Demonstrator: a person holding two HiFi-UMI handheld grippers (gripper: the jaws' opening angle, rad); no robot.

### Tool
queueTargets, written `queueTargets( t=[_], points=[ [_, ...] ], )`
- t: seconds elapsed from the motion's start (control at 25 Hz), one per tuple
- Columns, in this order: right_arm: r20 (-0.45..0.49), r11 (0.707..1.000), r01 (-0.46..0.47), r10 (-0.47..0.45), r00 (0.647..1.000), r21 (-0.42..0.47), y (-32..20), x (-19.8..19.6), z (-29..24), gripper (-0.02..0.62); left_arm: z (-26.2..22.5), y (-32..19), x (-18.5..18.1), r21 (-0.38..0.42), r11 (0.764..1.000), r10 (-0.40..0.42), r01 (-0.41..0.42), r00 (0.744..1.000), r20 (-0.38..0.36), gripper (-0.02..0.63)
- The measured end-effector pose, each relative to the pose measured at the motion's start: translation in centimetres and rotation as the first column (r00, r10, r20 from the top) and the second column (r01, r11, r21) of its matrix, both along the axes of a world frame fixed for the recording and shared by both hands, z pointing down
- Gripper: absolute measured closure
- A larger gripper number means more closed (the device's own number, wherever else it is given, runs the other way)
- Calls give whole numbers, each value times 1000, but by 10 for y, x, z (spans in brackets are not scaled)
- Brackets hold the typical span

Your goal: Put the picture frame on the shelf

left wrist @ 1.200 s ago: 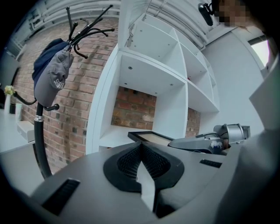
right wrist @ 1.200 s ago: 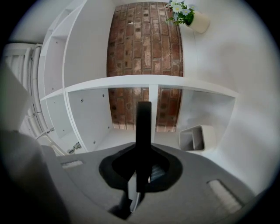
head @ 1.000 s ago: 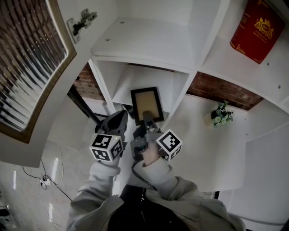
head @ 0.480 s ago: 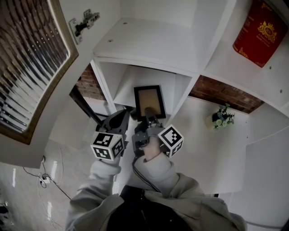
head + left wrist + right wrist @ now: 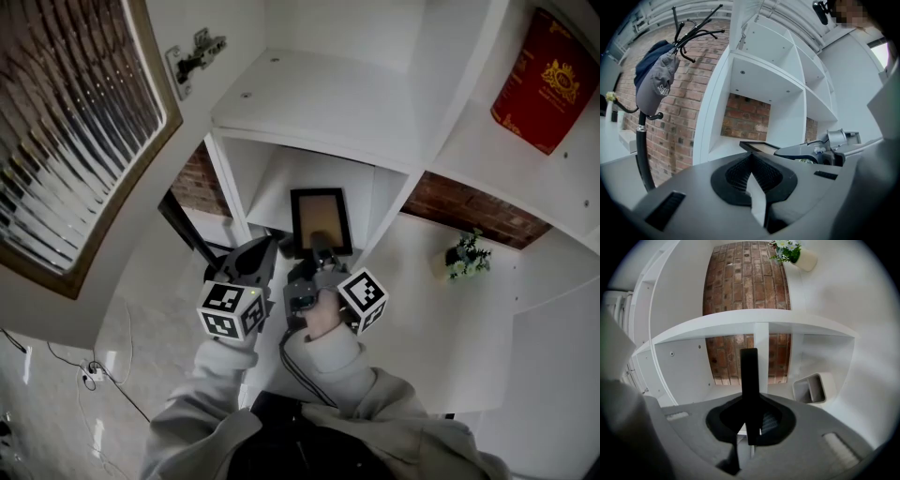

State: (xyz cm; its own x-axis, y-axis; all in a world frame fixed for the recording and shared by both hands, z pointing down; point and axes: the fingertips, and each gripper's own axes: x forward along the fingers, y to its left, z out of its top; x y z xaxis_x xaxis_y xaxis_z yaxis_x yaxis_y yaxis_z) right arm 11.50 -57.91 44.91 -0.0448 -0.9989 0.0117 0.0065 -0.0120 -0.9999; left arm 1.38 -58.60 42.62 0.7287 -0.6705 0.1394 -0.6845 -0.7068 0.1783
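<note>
- Black-rimmed picture frame [image 5: 321,217], tan centre: it lies roughly flat and face-up in the mouth of a lower compartment of the white shelf [image 5: 319,89], near edge toward the person. No view settles whether its underside touches the compartment floor.
- Right gripper [image 5: 319,253]: the jaws are clenched on the frame's near edge. In the right gripper view the dark rim [image 5: 749,376] runs edge-on out from between the jaws [image 5: 750,420] toward the brick back wall.
- Left gripper [image 5: 261,255]: the jaws are closed together with nothing between them [image 5: 752,176]. It hangs just beside the right gripper, on its left and outside the compartment. Its own view shows the frame [image 5: 759,147] off to the right.
- Step in hand (judged): placement. The frame has reached its compartment but is not yet released.
- Next move (judged): settle the frame until the shelf bears its weight, lying flat or leaned against the back. Then part the right jaws and draw them straight back along the frame's plane, so that the rim is not dragged out with them.
- Clearance (judged): the upright divider [image 5: 389,211] stands just to the right of the frame, so a sideways drift there could knock the rim.
- Bystanders: a red box [image 5: 542,80] on an upper shelf and a small potted plant [image 5: 466,255] stand well apart from the frame.
</note>
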Motion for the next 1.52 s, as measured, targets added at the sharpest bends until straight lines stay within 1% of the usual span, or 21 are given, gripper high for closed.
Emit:
queueTargets(
  t=[0.28,0.44,0.52,0.64,0.76,0.92,1.0,1.16,1.28,1.36,1.44,1.52],
  points=[
    [15,1000,-13,13,1000,16,1,-1,-3,562,-6,5,-14,12,1000,-16,16,1000,-11,601],
    [-35,998,-7,9,999,61,1,-2,-12,472,-6,8,-22,9,1000,-27,27,1000,-16,601],
    [-38,998,0,2,999,71,2,-4,-19,423,-7,8,-24,12,999,-29,30,999,-20,603],
    [-23,996,33,-31,999,82,6,-10,-23,310,-7,13,-24,11,1000,-29,29,999,-28,601],
    [-22,992,70,-68,997,102,10,-18,-21,292,-9,17,-28,16,999,-35,35,999,-33,601],
    [4,990,95,-96,995,103,29,-29,-18,293,-10,25,-38,14,998,-54,54,998,-46,601],
    [-12,989,107,-106,994,101,40,-33,-17,293,-11,33,-40,12,999,-50,51,997,-56,601],
    [-99,981,149,-137,986,126,62,-45,-28,293,-14,53,-46,14,999,-45,46,997,-70,601],
    [-231,972,187,-150,961,144,80,-54,-42,293,-17,71,-52,12,999,-38,39,996,-86,601],
    [-360,963,220,-151,920,158,91,-60,-54,295,-17,84,-56,7,999,-31,32,995,-94,601],
    [-487,943,265,-138,862,203,103,-70,-70,295,-15,96,-59,-2,999,-33,33,994,-107,601],
    [-577,928,288,-105,810,237,116,-77,-82,299,-13,107,-61,-9,999,-32,32,993,-117,601]
  ],
)
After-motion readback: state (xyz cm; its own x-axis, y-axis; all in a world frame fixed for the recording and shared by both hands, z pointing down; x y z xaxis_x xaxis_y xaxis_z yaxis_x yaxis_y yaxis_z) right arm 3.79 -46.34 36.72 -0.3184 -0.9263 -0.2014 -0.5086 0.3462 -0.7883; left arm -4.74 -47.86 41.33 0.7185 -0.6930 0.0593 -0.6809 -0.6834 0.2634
